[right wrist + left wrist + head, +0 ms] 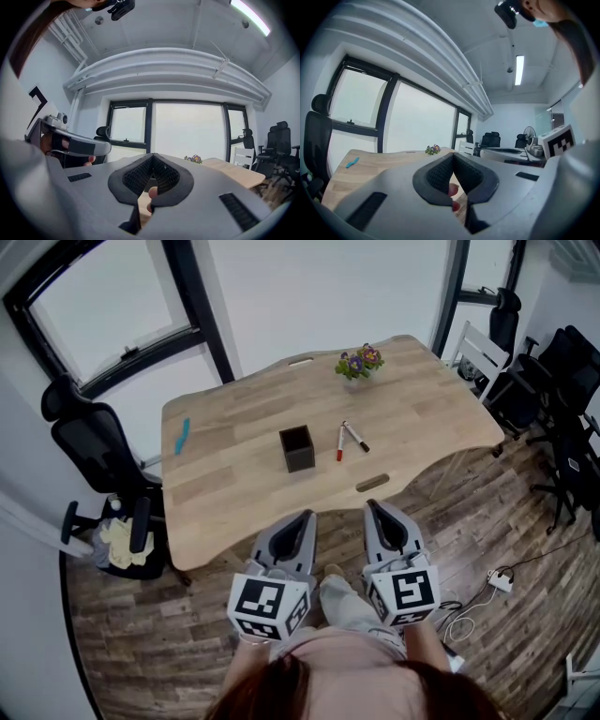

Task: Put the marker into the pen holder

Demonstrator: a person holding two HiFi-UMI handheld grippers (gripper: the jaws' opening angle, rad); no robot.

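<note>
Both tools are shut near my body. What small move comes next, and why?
Probably reach the right tool forward toward the markers, opening its jaws: it is shut, empty, short of the table, and the markers lie right of the pen holder.

Bright daylight from windows (187,133); fisheye-warped, vignetted edges.

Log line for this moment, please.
stage: not started | left gripper: shut, empty | right gripper: shut, empty | red marker, black marker: lying right of pen holder
</note>
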